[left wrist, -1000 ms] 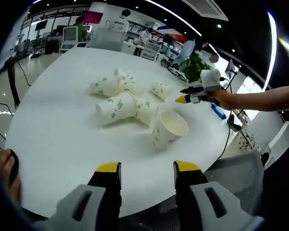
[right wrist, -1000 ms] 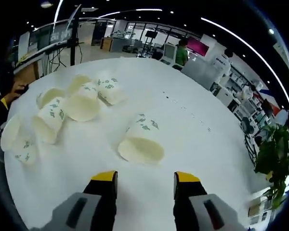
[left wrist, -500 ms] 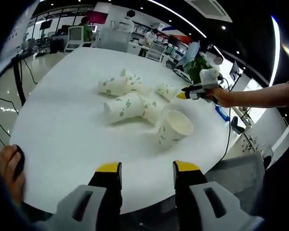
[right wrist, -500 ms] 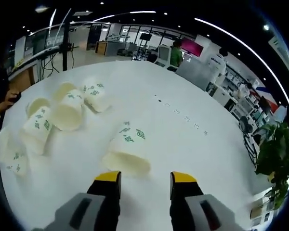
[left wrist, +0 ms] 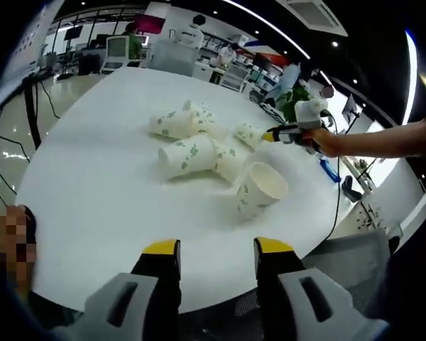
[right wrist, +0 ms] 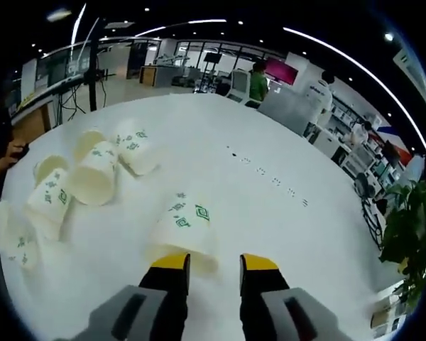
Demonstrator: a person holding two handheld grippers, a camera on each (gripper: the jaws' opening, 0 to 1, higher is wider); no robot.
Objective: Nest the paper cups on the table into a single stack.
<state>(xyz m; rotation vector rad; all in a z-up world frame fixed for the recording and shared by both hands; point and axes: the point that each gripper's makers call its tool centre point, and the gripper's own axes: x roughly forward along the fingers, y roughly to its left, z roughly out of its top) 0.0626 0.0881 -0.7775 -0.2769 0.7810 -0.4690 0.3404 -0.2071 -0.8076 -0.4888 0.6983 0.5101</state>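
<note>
since a second ago the right gripper (right wrist: 214, 264) has closed in on the lone lying paper cup (right wrist: 183, 227), its narrowed, still-parted fingers straddling the rim, which may roll away if nudged, while the left gripper (left wrist: 216, 250) hangs spread short of the table (left wrist: 99, 185).

Left gripper (left wrist: 214, 250) and right gripper (right wrist: 214, 261): grey moulded jaw bodies, black inner faces, yellow tips. The person's forearm (left wrist: 383, 140) is bare, no sleeve visible.
</note>
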